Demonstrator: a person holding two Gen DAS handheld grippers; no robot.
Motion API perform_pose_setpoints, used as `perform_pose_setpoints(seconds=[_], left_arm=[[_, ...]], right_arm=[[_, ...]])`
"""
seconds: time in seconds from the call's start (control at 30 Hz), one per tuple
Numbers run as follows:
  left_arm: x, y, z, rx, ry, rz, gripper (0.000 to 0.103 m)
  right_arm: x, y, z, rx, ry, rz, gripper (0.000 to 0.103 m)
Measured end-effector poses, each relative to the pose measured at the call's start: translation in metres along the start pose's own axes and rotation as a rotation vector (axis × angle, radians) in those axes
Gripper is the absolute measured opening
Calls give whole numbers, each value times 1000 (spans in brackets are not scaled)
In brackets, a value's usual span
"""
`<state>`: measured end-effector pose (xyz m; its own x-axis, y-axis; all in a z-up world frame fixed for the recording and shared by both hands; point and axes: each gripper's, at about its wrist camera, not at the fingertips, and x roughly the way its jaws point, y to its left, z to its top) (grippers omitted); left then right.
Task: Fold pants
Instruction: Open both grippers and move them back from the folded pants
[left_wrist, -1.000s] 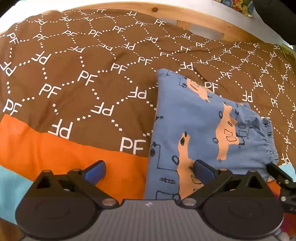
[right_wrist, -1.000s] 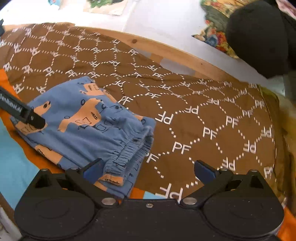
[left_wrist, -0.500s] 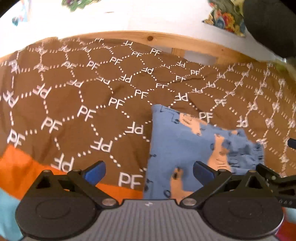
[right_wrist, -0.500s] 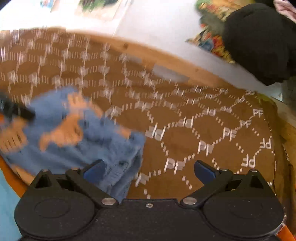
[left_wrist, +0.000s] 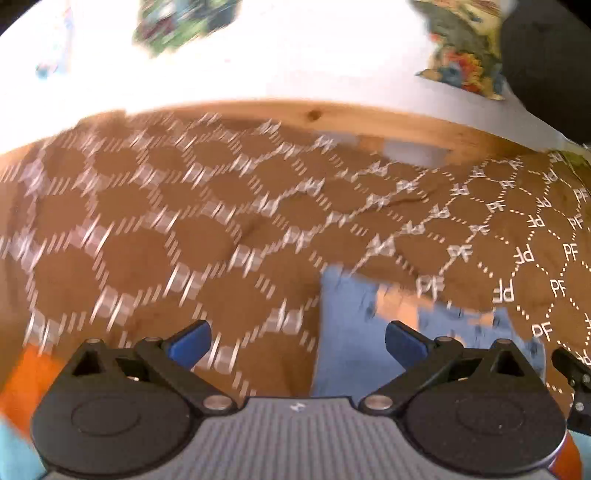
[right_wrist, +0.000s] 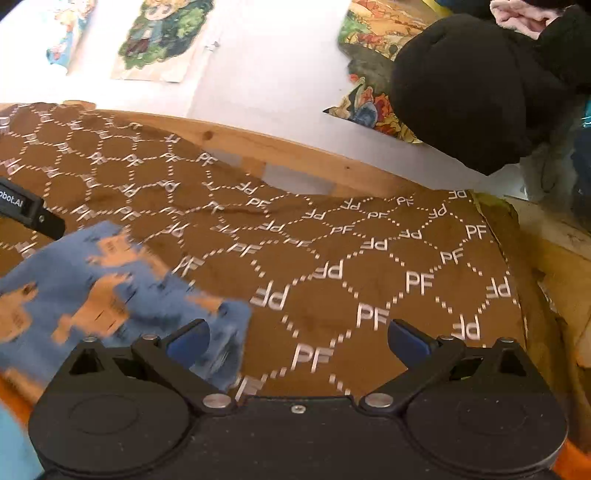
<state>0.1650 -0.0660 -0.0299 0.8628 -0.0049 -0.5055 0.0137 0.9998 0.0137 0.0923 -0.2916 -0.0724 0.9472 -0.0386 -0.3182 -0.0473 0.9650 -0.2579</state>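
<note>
Soft blue pants (right_wrist: 92, 291), folded into a rectangle, are laid on brown quilted blanket (right_wrist: 369, 258); long axis unclear; left gripper (left_wrist: 295, 341) and right gripper (right_wrist: 297, 341) are spread wide, empty

Pants (right_wrist: 92, 291) seen folded into a compact blue bundle with orange animal prints, lying flat on the brown patterned bedspread (right_wrist: 369, 266). Blurred in both views; gathered waistband edge faces the right side.

A wooden-framed bed (right_wrist: 295, 151) carries a brown patterned blanket (right_wrist: 369, 258), with seemingly folded blue pants (right_wrist: 74, 288) on it.
</note>
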Motion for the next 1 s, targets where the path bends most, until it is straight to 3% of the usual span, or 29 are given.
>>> perform_pose_setpoints(seconds=[0.13, 0.23, 0.5, 0.63, 0.73, 0.8, 0.87, 1.0], left_arm=[[42, -27, 8, 96, -32, 16, 103], [86, -45, 3, 229, 15, 127, 103], [110, -19, -5, 89, 12, 129, 103], [95, -14, -1, 75, 16, 98, 102], [65, -5, 9, 98, -18, 30, 103], [48, -3, 10, 131, 30, -6, 103], [33, 2, 2, 131, 112, -46, 103], [20, 8, -27, 151, 311, -63, 102]], right_arm=[[30, 13, 5, -51, 22, 8, 102], [51, 26, -7, -149, 72, -23, 102], [65, 18, -18, -96, 85, -9, 102], [59, 13, -11, -80, 75, -1, 102], [35, 16, 2, -67, -10, -10, 102], [32, 21, 12, -53, -5, 57, 102], [34, 32, 15, -69, 52, 124, 102], [28, 46, 0, -164, 114, 112, 102]])
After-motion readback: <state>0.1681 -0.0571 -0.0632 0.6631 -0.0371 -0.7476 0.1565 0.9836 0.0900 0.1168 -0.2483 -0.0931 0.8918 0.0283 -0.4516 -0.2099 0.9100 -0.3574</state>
